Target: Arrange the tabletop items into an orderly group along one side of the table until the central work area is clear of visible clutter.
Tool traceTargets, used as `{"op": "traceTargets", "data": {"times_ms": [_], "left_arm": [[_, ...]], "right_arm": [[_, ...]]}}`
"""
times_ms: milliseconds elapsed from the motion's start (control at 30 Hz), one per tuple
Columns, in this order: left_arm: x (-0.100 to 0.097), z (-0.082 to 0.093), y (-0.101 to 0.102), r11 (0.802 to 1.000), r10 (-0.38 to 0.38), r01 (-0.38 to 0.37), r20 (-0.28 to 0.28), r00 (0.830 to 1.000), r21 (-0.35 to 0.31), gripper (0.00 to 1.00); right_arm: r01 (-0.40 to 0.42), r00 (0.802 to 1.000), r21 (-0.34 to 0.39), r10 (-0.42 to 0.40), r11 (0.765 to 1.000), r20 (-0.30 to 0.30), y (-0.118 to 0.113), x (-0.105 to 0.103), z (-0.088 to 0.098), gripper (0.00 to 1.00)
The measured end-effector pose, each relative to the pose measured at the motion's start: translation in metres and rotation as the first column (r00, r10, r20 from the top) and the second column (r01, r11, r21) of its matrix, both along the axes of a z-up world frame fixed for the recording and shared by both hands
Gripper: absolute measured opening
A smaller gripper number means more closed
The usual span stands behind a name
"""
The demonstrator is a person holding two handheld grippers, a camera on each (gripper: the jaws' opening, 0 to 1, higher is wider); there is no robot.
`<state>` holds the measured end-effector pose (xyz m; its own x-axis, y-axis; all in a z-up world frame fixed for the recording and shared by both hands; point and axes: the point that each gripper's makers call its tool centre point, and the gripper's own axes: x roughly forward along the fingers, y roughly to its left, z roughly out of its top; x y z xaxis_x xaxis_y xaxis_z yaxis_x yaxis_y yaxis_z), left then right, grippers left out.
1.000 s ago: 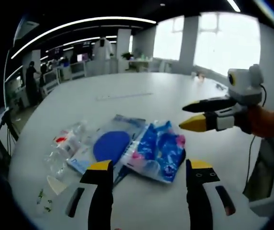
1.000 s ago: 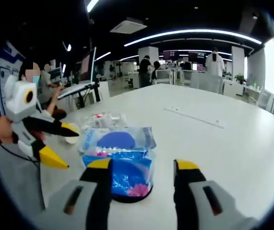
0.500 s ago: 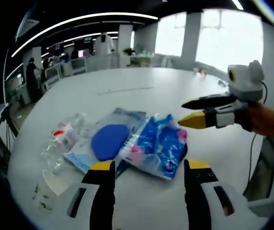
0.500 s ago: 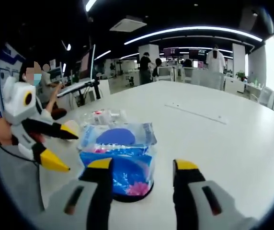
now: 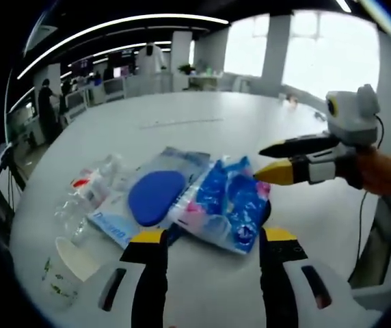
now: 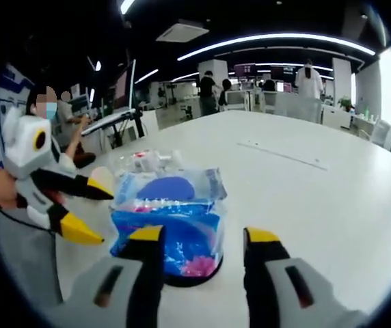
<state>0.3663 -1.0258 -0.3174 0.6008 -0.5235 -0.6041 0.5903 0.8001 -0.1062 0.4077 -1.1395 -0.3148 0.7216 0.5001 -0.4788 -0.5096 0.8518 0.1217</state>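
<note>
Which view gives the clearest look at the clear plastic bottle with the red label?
The left gripper view: the clear plastic bottle lies full length beside the blue-disc packet. In the right gripper view, the bottle is farther off, small and partly hidden behind that packet.

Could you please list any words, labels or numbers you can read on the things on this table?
None can be read for certain.
Pale packet with the blue disc: blue lettering along its near edge, too blurred.
Bright blue packet: pink and white print, unreadable.
Paper cup: small green marks, too small.
</note>
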Motion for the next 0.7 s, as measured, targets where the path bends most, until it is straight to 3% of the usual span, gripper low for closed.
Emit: {"op": "traceTargets", "data": {"times_ms": [700], "left_arm": [[0.001, -0.013, -0.001, 1.000, 0.021, -0.020, -0.049, 0.999, 0.009, 0.33]], "right_arm": [[-0.001, 0.999, 0.000, 0.001, 1.000, -0.034, -0.002, 0.005, -0.012, 0.32]]}}
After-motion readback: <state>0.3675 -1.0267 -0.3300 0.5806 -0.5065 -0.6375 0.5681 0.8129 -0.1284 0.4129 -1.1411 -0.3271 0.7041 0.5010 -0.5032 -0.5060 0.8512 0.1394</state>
